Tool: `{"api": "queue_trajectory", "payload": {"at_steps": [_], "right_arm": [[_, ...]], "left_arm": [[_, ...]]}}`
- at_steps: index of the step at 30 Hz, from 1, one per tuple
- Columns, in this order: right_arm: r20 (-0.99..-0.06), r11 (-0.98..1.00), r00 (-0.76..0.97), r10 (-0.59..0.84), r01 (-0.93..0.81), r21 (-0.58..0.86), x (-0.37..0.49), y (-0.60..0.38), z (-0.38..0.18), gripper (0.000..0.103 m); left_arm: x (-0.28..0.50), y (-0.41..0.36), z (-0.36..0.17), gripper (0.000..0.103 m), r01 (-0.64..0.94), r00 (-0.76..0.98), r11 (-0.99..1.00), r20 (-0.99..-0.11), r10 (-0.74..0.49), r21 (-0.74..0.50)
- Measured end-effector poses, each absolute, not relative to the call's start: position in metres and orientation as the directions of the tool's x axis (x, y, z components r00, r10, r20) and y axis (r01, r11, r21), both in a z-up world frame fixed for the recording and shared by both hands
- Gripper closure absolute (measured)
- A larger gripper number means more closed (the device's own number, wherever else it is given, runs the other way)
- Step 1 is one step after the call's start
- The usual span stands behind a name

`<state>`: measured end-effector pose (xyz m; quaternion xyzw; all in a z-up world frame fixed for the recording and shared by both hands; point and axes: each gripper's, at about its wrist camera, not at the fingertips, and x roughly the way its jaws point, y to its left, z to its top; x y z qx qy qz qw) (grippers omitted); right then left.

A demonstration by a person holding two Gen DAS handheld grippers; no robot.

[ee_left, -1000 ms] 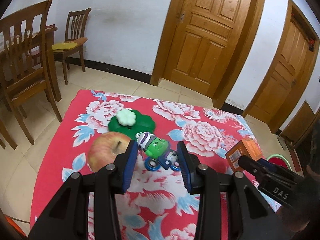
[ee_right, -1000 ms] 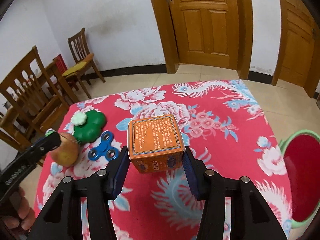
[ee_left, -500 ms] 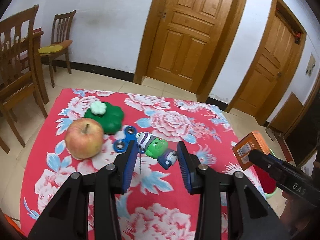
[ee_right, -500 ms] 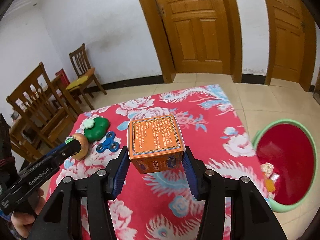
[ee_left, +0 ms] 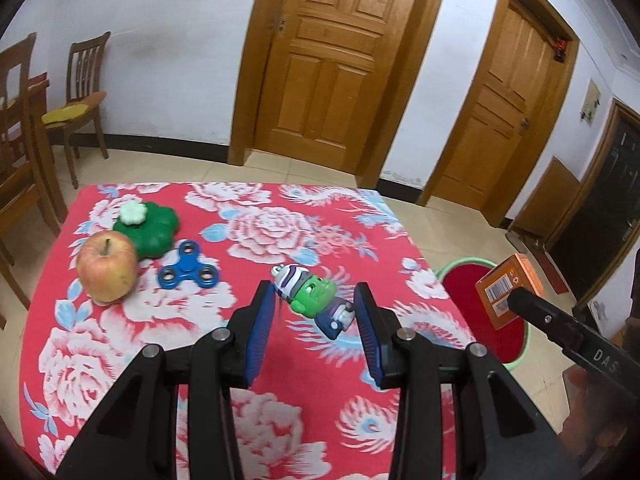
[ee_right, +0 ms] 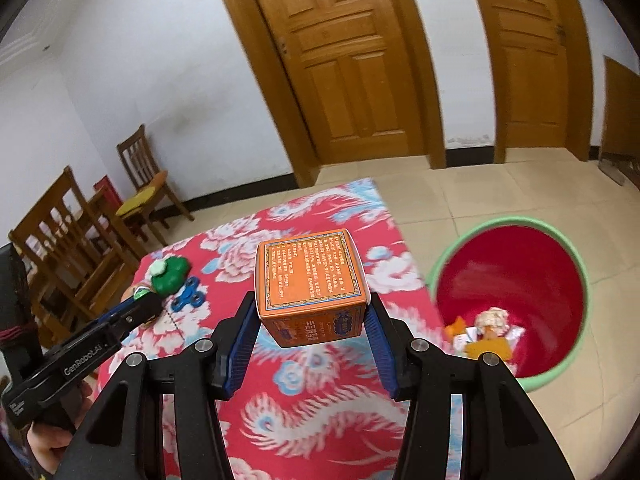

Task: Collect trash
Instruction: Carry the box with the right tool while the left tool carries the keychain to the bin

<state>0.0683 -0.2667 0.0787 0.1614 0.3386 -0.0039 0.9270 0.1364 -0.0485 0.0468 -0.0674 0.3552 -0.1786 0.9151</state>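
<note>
Holding crumpled scraps (ee_right: 486,330), red green-rimmed bin (ee_right: 560,372), beside table (ee_right: 320,432)

Walls (ee_left: 168,40): white, dark skirting at base
Floor (ee_right: 500,196): beige tiles
Doors: panelled wooden door (ee_left: 336,64) and a second (ee_left: 508,108) to its right
Furniture: wooden chair (ee_left: 80,96) with yellow cushion by wall; more chairs (ee_right: 60,240) at left
Tabletop (ee_left: 280,220): red floral cloth

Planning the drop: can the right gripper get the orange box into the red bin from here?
Probably yes. The right gripper holds the orange box above the table edge, and the red bin sits open on the floor just beside it, nothing between them.
</note>
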Motion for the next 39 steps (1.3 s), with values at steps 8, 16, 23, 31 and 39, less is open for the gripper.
{"api": "queue_trajectory", "payload": {"at_steps": [8,16,23,31,39], "right_arm": [[-0.636,0.923,0.769,0.055,0.204,0.327,0.049,-0.310,0.067,0.050],[-0.653,0.893,0.757,0.007,0.289,0.345,0.037,-0.350,0.049,0.050],[-0.676,0.867,0.736,-0.037,0.360,0.344,0.032,-0.381,0.032,0.049],[-0.698,0.836,0.715,-0.037,0.405,0.371,0.032,-0.409,0.009,0.048],[-0.684,0.821,0.729,-0.025,0.405,0.402,0.030,-0.428,-0.002,0.048]], "left_arm": [[0.132,-0.087,0.046,0.062,0.342,0.645,0.906,-0.639,-0.419,-0.248],[0.131,-0.129,0.041,0.062,0.412,0.607,0.879,-0.647,-0.462,-0.241],[0.132,-0.165,0.034,0.062,0.461,0.575,0.861,-0.666,-0.475,-0.215],[0.137,-0.211,0.017,0.062,0.539,0.520,0.823,-0.698,-0.492,-0.178],[0.143,-0.250,0.002,0.062,0.588,0.473,0.793,-0.727,-0.498,-0.160]]}}
